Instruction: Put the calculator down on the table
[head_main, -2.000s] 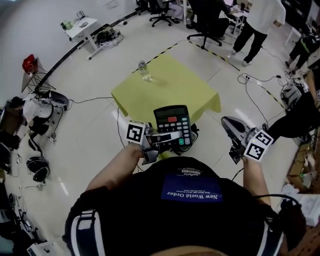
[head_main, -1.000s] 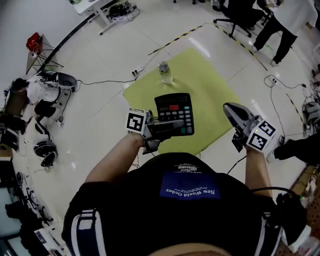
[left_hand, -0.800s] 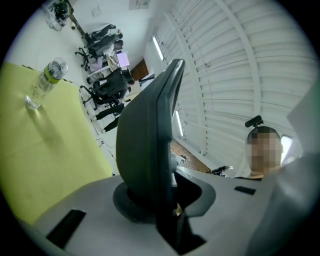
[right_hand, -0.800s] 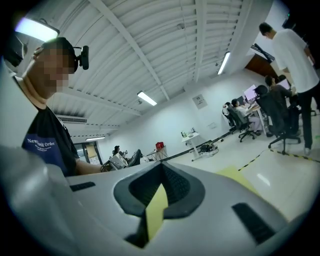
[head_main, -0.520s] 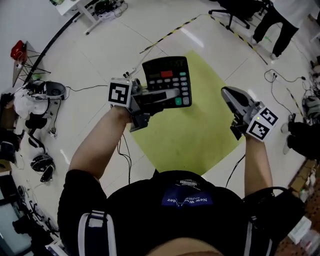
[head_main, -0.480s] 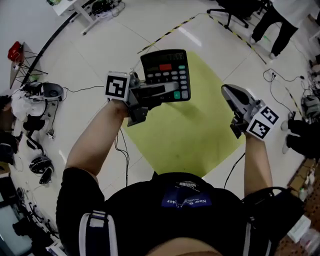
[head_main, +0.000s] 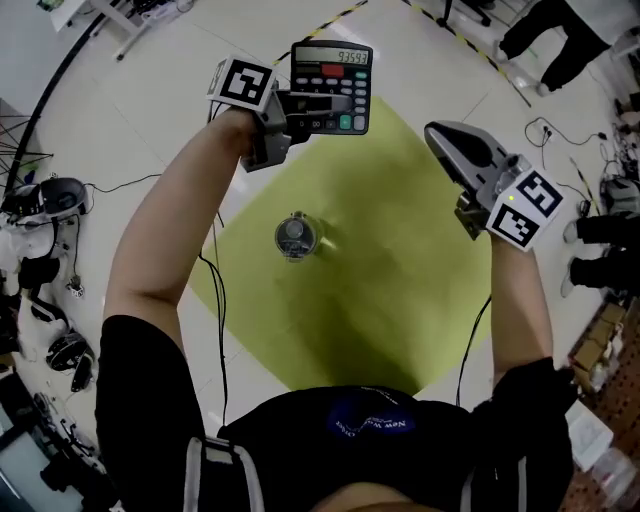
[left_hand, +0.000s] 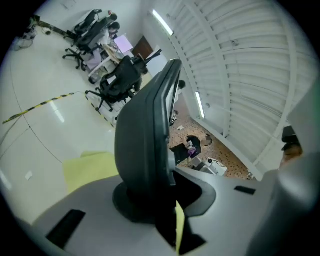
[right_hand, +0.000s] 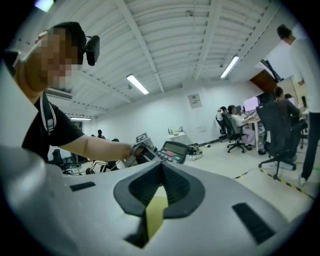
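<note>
A black desk calculator (head_main: 332, 88) with a lit display is held flat above the far corner of the yellow-green table (head_main: 400, 290). My left gripper (head_main: 300, 105) is shut on its near edge. In the left gripper view the calculator (left_hand: 145, 150) stands edge-on between the pads of that gripper (left_hand: 167, 200). My right gripper (head_main: 445, 140) hovers over the table's right side, shut, with nothing in it. In the right gripper view its tips (right_hand: 160, 195) meet, and the calculator (right_hand: 172, 150) shows beyond them in the other gripper.
A clear water bottle (head_main: 294, 237) stands upright on the table between my arms. Cables run over the white floor on both sides. Gear lies on the floor at the left (head_main: 40, 200). A person's legs (head_main: 545, 40) and yellow-black floor tape (head_main: 335, 15) are beyond the table.
Both hands have moved forward, out over the table. The calculator went with the left gripper from near my body to the table's far corner. The bottle now sits between my arms.
</note>
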